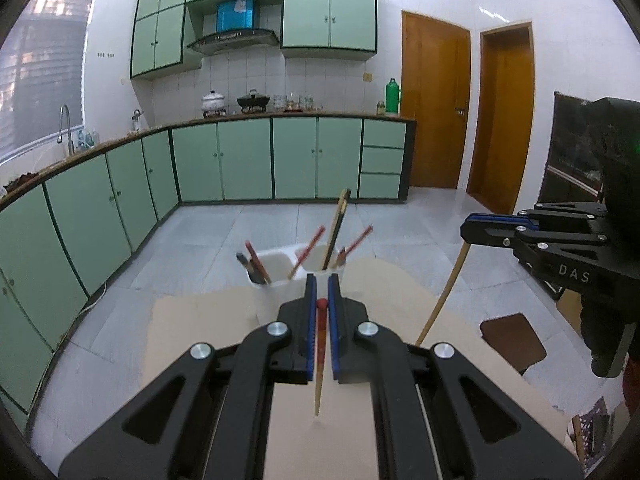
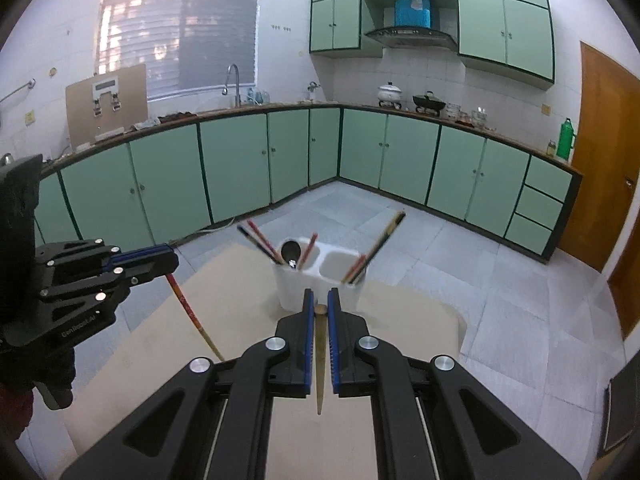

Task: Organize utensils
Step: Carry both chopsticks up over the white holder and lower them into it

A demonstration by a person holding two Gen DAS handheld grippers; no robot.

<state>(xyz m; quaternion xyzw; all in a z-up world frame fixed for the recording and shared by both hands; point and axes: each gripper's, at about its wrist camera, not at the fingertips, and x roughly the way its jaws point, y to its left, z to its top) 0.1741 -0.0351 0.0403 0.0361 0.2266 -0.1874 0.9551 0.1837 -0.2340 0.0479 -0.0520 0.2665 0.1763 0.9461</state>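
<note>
A white two-compartment utensil holder (image 1: 280, 276) (image 2: 320, 280) stands on a beige table (image 1: 192, 328) (image 2: 160, 332), with several chopsticks and a dark spoon (image 2: 291, 253) leaning in it. My left gripper (image 1: 322, 284) (image 2: 172, 260) is shut on a red-topped chopstick (image 1: 320, 344) (image 2: 192, 316) that hangs tip-down above the table. My right gripper (image 2: 319, 298) (image 1: 466, 232) is shut on a plain wooden chopstick (image 2: 319, 356) (image 1: 444, 292), also tip-down. Both grippers hover just short of the holder.
Green kitchen cabinets (image 1: 240, 160) run along the far walls, with a sink tap (image 2: 234, 80) and pots on the counter. Wooden doors (image 1: 436, 104) are at the right. A brown stool (image 1: 512, 340) stands beside the table. Tiled floor lies beyond.
</note>
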